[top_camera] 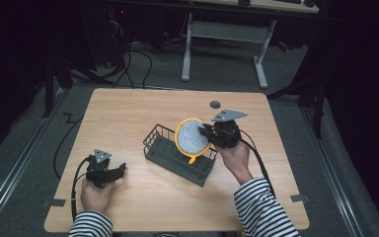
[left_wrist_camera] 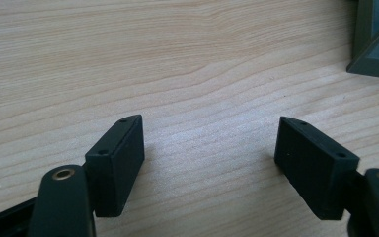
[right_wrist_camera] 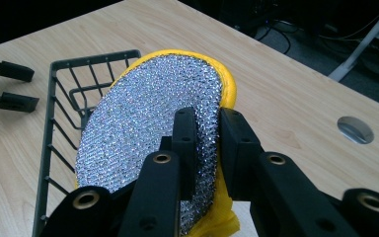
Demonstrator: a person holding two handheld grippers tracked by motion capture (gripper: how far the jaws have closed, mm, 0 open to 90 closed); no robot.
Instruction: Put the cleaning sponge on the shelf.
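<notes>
The yellow-rimmed scouring pad [top_camera: 192,137] hung on edge over the right end of the dark wire rack [top_camera: 177,153], its silver mesh face [right_wrist_camera: 143,123] turned toward the person's left. The right gripper [top_camera: 208,132] had it, jaws clamped on the pad's edge, one on the mesh and one on the yellow back. Whether it was going in or coming out, I couldn't tell! Either way the smart play looked like keeping the pad upright, square to the rack's wires, so the rim wouldn't snag. Over at the near left, the left gripper [top_camera: 121,169] rested low on the wooden table [top_camera: 128,108], jaws wide apart, holding nothing, well clear of the rack. Bare wood lay open beyond the rack, bar a small grey disc [top_camera: 215,104] near the far edge.
</notes>
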